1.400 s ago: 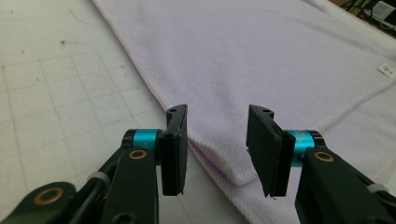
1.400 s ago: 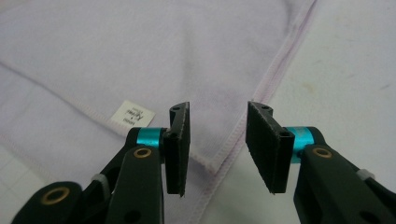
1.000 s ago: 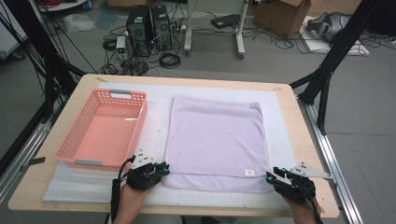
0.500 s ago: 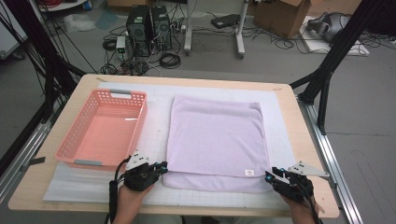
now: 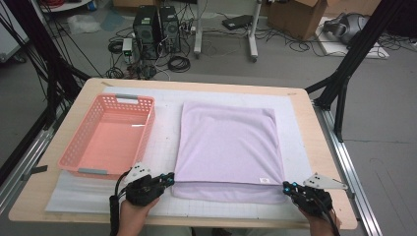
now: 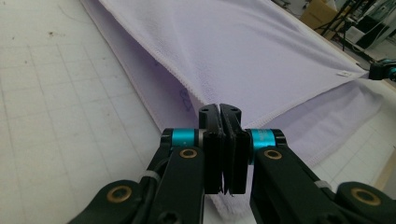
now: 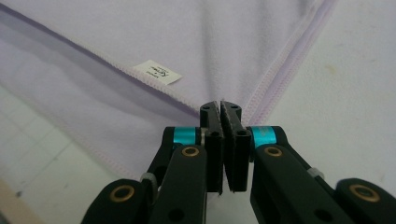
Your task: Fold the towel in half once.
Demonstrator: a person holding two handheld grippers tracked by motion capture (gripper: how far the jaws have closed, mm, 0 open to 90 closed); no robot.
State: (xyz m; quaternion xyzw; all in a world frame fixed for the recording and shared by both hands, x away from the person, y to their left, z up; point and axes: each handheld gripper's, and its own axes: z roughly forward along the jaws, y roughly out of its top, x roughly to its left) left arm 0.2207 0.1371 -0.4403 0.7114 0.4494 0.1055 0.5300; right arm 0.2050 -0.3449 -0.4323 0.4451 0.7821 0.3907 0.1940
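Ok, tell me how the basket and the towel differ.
The basket is pink with rigid, perforated walls; the towel is lilac, soft and lies flat. The basket stands free and untouched, while the towel is pinched at its near corners by the left gripper and right gripper. The basket holds nothing; the towel is folded, its lower layer showing along the near edge. Both rest on the white mat.

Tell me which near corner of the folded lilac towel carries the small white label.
The near right corner, by the right tongs: the white label sits on the folded lilac towel's top layer there; the left corner has none.
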